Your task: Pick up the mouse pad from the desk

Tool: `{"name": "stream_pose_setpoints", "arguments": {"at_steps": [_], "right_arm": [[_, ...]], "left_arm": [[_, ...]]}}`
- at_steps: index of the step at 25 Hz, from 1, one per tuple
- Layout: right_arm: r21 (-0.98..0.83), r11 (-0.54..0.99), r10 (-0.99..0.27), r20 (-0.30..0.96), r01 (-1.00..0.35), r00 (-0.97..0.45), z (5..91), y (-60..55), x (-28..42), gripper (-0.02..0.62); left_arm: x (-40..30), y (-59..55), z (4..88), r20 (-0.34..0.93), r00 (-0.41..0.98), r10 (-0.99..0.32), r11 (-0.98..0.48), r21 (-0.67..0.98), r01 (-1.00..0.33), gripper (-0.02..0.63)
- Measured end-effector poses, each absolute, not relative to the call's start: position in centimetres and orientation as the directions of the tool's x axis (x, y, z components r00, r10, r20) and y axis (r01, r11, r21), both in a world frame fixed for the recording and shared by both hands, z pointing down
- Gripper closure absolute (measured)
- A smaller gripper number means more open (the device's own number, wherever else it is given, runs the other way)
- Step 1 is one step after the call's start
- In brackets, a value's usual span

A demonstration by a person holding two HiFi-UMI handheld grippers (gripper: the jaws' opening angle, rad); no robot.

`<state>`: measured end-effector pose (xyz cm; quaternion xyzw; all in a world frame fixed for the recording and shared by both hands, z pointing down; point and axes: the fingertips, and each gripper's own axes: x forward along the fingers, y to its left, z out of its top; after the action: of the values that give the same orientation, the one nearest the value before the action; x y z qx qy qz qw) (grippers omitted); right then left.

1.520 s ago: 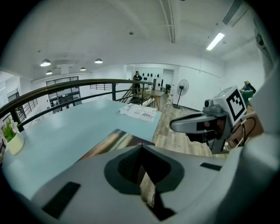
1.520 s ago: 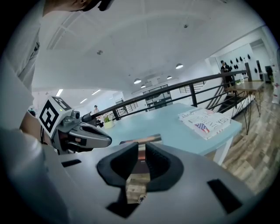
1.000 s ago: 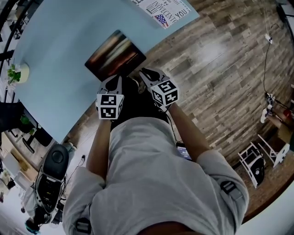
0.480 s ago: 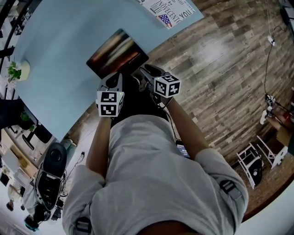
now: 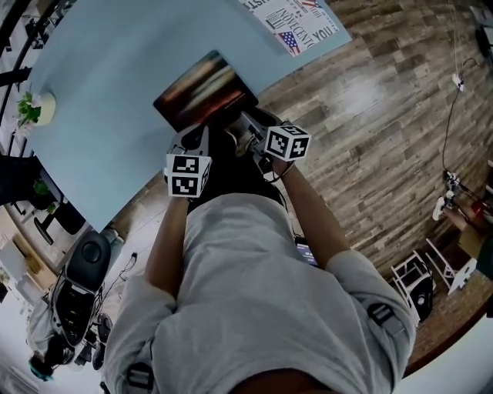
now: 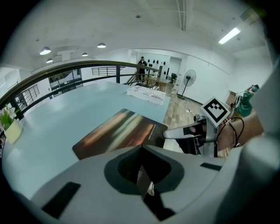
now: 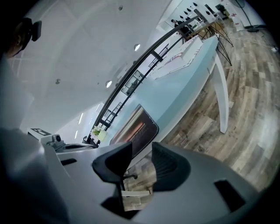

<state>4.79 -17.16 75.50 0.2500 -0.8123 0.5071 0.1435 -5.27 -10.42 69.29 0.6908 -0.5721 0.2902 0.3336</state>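
Mouse pad [image 5: 204,91]: one, dark with orange streaks. It lies flat on the pale blue surface [image 5: 100,85], upper centre of the head view, with one corner right at the surface's floor-side edge.

Tools: two, both just below the pad in that view.
- Left tool [image 5: 194,138] is at the pad's lower left. In the left gripper view its jaws are together with nothing seen between them. The tips are by the pad's near edge, but the tool's own grey body hides that edge, so contact cannot be told.
- Right tool [image 5: 245,127] is at the pad's lower right corner, off the surface's edge and over the wooden floor [image 5: 370,115]. Its jaws have just been opening and stand wide apart. In the right gripper view the gap shows only floor and the surface's edge. The pad lies beyond the tips and the pads do not press on it.

Marker cubes: two, one per tool, at [image 5: 189,174] and [image 5: 287,143].

Other things:
- One potted plant [image 5: 32,109] at the far upper left of the head view, well apart from the pad.
- One spread of printed sheets [image 5: 296,21] at the top edge of that view, on the same surface, well apart from the pad.
- Bare blue surface lies between the pad and both of these.
- One fan [image 6: 189,78] in the left gripper view, upper right of centre.
- One person [image 6: 142,65] standing far back, top centre of that view.
- One dark railing [image 6: 65,72] arcing across its upper left.
- Grey shirt [image 5: 254,292] filling the lower half of the head view.
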Motion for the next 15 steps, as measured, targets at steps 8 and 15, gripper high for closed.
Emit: {"name": "stream_pose_setpoints", "arguments": {"at_steps": [8, 15], "right_arm": [[-0.752, 0.344, -0.290, 0.484, -0.562, -0.826, 75.45, -17.77, 5.11, 0.491], [-0.728, 0.385, -0.315, 0.474, -0.567, -0.822, 74.73, -18.01, 5.10, 0.548]], "left_arm": [[-5.51, -10.19, 69.15, 0.782, 0.164, -0.602, -0.110, 0.122, -0.986, 0.594], [-5.57, -9.72, 69.30, 0.787, 0.156, -0.597, -0.108, 0.115, -0.988, 0.594]]}}
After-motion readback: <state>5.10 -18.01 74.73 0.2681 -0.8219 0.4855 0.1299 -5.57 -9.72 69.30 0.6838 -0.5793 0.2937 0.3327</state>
